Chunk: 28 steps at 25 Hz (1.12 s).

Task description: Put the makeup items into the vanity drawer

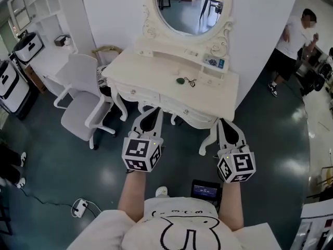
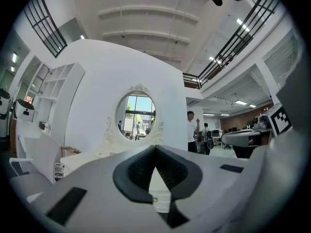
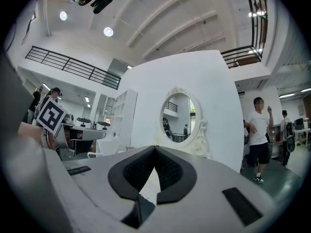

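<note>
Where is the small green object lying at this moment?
In the head view the small green object lies on the white vanity table, near its middle, below the oval mirror and beside a thin dark cord.

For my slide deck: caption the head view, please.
Left gripper and right gripper, jaws shut and empty, face the white vanity.
</note>
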Tool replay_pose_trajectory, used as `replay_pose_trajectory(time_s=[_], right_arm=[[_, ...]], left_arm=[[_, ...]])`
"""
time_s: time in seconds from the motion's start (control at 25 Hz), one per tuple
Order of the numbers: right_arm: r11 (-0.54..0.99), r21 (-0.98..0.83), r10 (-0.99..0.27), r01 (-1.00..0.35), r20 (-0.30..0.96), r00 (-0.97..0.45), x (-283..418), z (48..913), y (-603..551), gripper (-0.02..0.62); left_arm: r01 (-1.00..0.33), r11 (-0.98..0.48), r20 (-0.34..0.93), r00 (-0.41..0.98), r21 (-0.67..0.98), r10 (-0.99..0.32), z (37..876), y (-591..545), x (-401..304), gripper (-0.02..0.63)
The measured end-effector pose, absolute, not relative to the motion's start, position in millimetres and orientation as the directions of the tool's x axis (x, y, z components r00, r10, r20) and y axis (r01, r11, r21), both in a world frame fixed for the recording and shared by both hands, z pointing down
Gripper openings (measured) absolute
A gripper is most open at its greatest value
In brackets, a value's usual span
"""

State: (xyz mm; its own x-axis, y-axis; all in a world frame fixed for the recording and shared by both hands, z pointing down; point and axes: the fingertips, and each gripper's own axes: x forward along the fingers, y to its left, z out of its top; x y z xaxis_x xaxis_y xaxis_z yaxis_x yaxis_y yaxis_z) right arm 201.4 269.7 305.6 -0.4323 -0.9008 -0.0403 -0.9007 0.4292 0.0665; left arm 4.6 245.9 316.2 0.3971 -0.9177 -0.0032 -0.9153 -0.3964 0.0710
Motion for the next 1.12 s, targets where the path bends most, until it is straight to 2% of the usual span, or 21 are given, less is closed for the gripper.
replay_pose_trajectory(time_s=[0.24, 0.48, 1.12], right_arm=[[0.428, 0.061, -0.902, -0.902, -0.031, -0.430, 157, 308, 228, 0.021], [0.433, 0.134, -0.901, -0.891, 0.026, -0.433, 128, 320, 205, 0.021], [0.395, 0.080, -0.918, -0.915, 0.019, -0.395, 138, 337, 87, 0.020]], left_arm=[[-0.916, -0.394, 0.006, 0.396, 0.076, -0.918, 321, 206, -39, 0.009], [-0.920, -0.375, 0.018, 0.380, 0.110, -0.925, 331, 184, -67, 0.009], [-0.931, -0.354, 0.065, 0.360, 0.090, -0.931, 350, 84, -71, 0.009]])
